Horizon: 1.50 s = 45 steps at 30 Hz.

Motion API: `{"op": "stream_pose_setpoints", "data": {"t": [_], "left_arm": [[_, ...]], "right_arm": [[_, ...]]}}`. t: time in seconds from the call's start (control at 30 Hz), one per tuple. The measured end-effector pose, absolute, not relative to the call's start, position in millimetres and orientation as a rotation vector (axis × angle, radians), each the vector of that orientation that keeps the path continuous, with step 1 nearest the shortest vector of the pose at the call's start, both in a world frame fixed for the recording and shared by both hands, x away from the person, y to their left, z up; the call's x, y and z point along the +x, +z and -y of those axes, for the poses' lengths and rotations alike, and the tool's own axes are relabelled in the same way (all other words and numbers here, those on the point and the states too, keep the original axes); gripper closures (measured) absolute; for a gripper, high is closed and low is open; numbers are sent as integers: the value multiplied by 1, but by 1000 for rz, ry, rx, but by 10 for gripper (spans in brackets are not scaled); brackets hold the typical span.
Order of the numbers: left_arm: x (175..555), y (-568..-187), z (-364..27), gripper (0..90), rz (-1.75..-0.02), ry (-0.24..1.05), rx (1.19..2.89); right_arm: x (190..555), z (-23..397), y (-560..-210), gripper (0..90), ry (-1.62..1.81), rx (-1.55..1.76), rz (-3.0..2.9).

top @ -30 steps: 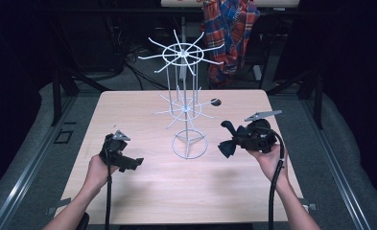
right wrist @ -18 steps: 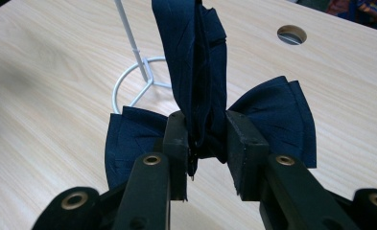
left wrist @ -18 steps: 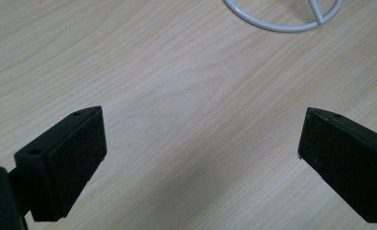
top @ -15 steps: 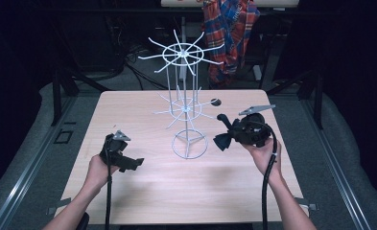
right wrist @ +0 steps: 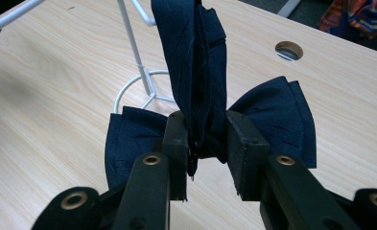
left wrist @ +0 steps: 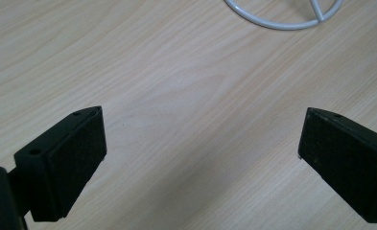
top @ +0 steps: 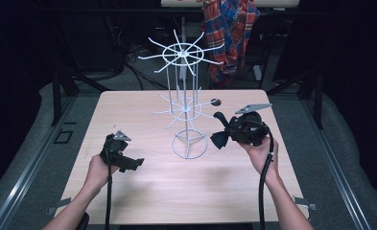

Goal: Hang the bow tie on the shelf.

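A white wire rack (top: 183, 103) with two tiers of spoke arms stands mid-table on a ring base (top: 189, 145). My right gripper (top: 223, 130) hovers just right of that base, shut on the knot of a dark navy bow tie (right wrist: 203, 103); its strap loop rises ahead of the jaws and the wings spread to both sides. In the high view the bow tie (top: 219, 139) hangs at the gripper's left end. My left gripper (top: 128, 163) rests low over the front left of the table, open, with bare wood between its pads (left wrist: 76, 158). The ring base (left wrist: 284, 17) shows ahead of it.
The light wooden table (top: 143, 201) has a round cable hole (top: 215, 101) near its back right; that cable hole (right wrist: 288, 50) lies beyond the bow tie. A plaid cloth (top: 229, 33) hangs behind the table. Black cables trail from both grippers toward the front edge.
My right gripper has shifted a little left and down toward the rack's base, carrying the bow tie. The left gripper has stayed put.
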<state>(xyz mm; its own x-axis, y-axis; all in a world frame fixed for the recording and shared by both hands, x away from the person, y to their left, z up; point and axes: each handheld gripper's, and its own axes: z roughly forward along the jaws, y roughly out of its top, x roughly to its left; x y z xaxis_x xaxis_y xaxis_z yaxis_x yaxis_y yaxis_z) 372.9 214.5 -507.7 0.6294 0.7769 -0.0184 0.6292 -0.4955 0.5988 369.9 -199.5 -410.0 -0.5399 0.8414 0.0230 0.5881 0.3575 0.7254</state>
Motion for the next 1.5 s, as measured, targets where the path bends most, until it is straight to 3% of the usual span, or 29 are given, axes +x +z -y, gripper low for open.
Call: {"op": "stream_pose_setpoints", "data": {"t": [1.5], "left_arm": [[373, -509, -212, 29, -1098, 336, 2310]], "right_arm": [[367, 155, -416, 711, 827, 1058, -2293]]}}
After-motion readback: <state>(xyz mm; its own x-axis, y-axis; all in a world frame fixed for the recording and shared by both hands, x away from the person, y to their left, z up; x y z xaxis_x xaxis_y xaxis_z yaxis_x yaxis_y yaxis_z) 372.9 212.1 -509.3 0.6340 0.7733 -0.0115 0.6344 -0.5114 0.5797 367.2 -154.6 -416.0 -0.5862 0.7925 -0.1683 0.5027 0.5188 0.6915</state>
